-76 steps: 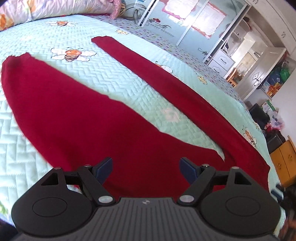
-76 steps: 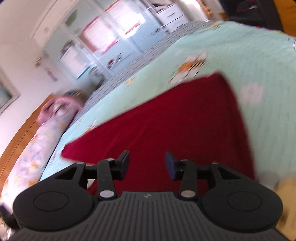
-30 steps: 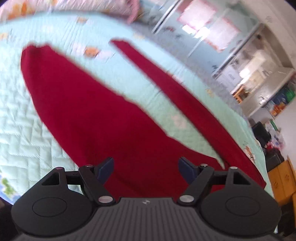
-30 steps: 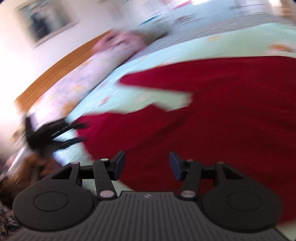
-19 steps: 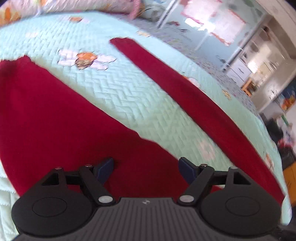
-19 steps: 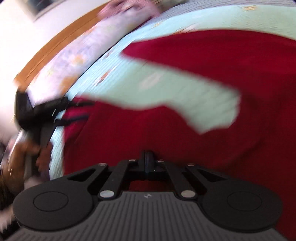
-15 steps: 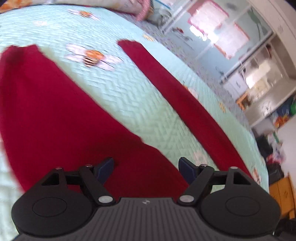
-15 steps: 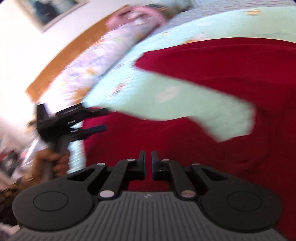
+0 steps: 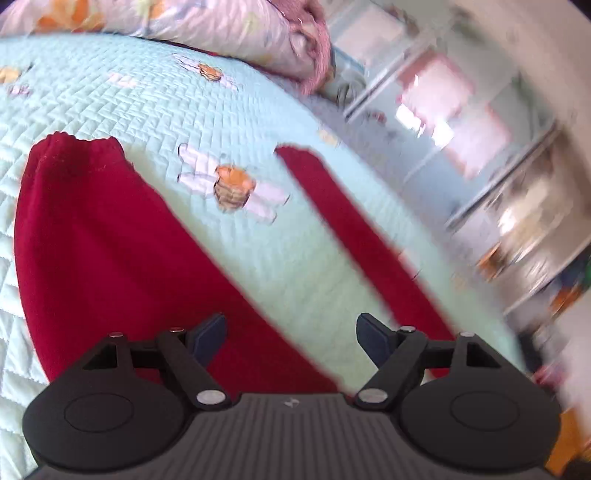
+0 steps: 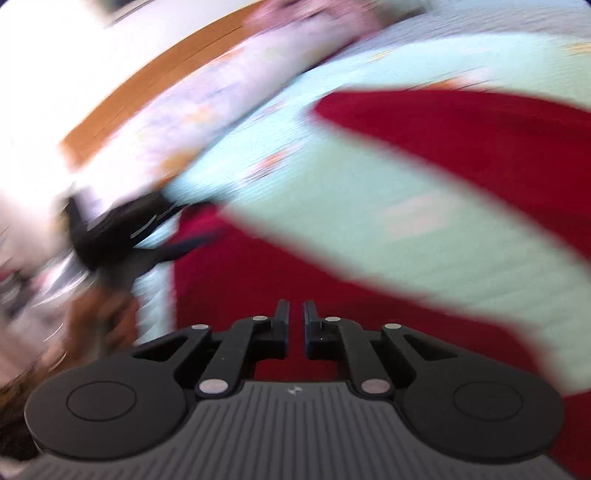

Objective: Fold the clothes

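- Left gripper [image 9: 291, 338]: jaws spread wide, nothing between the pads, hovering over the near part of the red garment [image 9: 110, 258].
- Right gripper [image 10: 294, 318]: jaws nearly together with a narrow gap, opening slightly, no cloth visibly pinched; red fabric below and beyond.
- Garment spread flat on the pale green quilted bedspread [image 9: 129, 99]; one long sleeve [image 9: 354, 229] stretching away to the right.
- Floral pillow [image 9: 221, 26] at the far edge.
- Right view heavily blurred.
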The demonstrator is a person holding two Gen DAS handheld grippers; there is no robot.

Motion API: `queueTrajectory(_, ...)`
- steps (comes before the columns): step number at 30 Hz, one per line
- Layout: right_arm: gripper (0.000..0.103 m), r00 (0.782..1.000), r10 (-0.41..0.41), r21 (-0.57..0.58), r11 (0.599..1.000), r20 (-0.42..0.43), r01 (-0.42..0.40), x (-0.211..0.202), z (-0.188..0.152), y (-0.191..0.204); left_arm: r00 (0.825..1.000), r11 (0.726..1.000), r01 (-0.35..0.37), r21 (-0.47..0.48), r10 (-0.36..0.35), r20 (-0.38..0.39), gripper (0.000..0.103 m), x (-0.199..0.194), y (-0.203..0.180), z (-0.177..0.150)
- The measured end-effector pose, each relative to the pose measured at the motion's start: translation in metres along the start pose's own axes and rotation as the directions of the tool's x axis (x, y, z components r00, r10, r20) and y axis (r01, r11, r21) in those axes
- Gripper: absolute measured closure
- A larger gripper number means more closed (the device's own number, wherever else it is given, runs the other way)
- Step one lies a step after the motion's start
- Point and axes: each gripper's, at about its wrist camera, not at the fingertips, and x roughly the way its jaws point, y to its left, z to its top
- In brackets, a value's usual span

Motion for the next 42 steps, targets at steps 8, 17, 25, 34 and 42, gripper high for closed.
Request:
queueTrajectory(8, 0.103, 0.982, -0.179, 0.011, 0.984, 0.051, 0.179, 0.055, 0.039, -0.024, 0.987, 0.988, -0.007, -0.153, 0.031, 0.155, 0.022, -0.063, 0.033, 0.005)
queueTrajectory(17, 0.103, 0.993, -0.040, -0.187, 0.982, -0.111, 0.018, 0.112, 0.049, 0.020, 0.975, 0.987, -0.018, -0.161, 0.053, 0.214, 0.022, -0.065, 0.050, 0.009)
queueTrajectory(25, 0.095, 0.996, 0.001, -0.206, 0.978, -0.084, -0.018, 0.130, 0.057, 0.051, 0.952, 0.978, -0.034, -0.206, 0.095, 0.292, 0.022, -0.070, 0.062, 0.005)
queueTrajectory(34, 0.096, 0.996, 0.007, -0.204, 0.979, -0.091, -0.025, 0.130, 0.064, 0.070, 0.931, 0.964, -0.061, -0.259, 0.149, 0.333, 0.020, -0.074, 0.073, -0.005)
queueTrajectory(42, 0.089, 0.997, 0.022, -0.121, 0.992, -0.070, -0.030, 0.153, 0.100, 0.063, 0.937, 0.973, -0.050, -0.227, 0.124, 0.325, 0.020, -0.069, 0.081, -0.005)
